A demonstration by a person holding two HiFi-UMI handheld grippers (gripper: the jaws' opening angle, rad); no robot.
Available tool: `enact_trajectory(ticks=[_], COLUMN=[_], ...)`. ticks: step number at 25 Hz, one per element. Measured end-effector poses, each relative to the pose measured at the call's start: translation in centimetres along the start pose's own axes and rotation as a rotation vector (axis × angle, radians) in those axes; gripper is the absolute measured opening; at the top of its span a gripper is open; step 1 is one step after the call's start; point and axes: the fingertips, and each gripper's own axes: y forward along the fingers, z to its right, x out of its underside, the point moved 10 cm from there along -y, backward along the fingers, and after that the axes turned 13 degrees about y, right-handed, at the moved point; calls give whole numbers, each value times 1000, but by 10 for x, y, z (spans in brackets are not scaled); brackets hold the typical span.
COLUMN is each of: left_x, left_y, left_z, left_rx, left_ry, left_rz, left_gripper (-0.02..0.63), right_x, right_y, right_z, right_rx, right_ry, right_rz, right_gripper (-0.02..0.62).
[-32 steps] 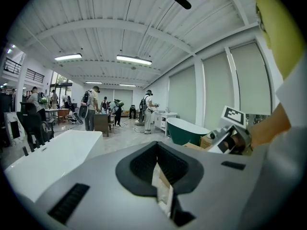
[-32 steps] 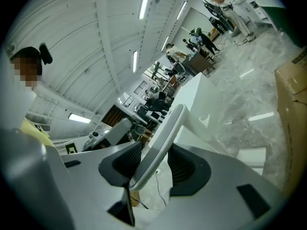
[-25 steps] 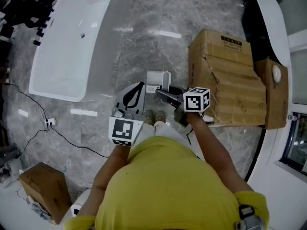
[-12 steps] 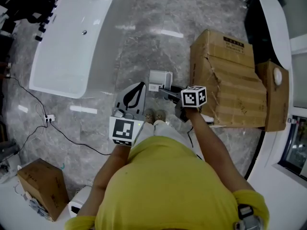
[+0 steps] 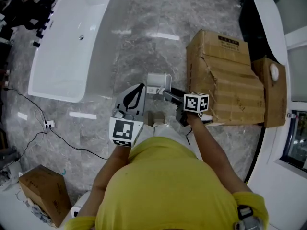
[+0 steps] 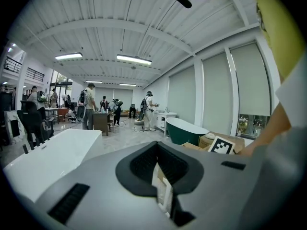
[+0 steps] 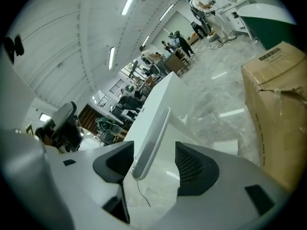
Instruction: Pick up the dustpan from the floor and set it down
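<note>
- Right gripper (image 5: 167, 94) sank; its fingers just spread wide around the handle (image 7: 152, 133) of the dustpan (image 5: 157, 82) on the floor (image 5: 144, 32).
- Left gripper (image 5: 135, 92): fingers together, empty.
- Likely light, stiff; grip the handle.

Bright, even white light comes from long ceiling lamps (image 6: 134, 59) above the bathtub (image 5: 72, 47). They glare as white streaks on the glossy floor (image 5: 144, 13), to the right of the bathtub and just below it in the head view. Shadows are faint. Both gripper views bend strongly toward round black edges. The left gripper (image 6: 158, 169) and right gripper (image 7: 153, 164), nearest the lens, look soft.
</note>
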Motion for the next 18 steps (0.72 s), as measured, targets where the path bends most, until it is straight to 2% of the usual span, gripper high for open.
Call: enact_trajectory(ticks=[3, 8, 11, 18], left_x=[-3, -11, -21, -68], left_y=[0, 3, 4, 2], left_z=[2, 8, 10, 2], left_rx=[13, 42, 53, 17], left_ry=[3, 12, 10, 41], left_rz=[18, 56, 83, 190], left_gripper=[-2, -2, -2, -2], right_x=[6, 5, -7, -44], right_y=[-21, -55, -72, -132], right_z=[-5, -30, -63, -159], right_rx=[52, 87, 84, 121], right_ry=[-14, -65, -186, -544], right_rz=[66, 228, 334, 666], right_gripper=[268, 116, 21, 11])
